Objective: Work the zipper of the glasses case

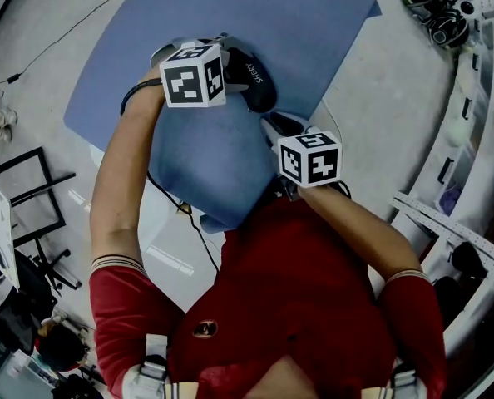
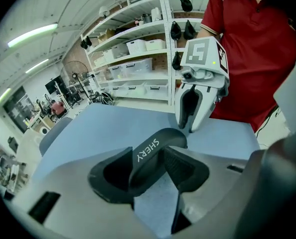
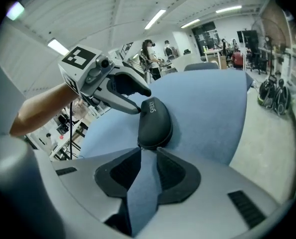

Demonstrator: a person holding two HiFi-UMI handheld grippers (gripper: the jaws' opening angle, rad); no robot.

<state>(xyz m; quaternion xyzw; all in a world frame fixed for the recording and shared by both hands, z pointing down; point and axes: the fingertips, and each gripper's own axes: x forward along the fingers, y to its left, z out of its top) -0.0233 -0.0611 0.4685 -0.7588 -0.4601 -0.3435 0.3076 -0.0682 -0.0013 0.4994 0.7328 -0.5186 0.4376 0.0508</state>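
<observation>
My left gripper [image 2: 148, 157] clamps the glasses case [image 2: 157, 144] mid tabletop [image 1: 313, 23], right gripper [image 3: 148, 156] gapes empty just short of it; closing off the zipper pull, I'd only shove the case.

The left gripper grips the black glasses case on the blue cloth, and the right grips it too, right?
No: the right gripper is open, its jaws apart just short of the glasses case, as the right gripper view shows. The left gripper does grip it on the blue cloth.
</observation>
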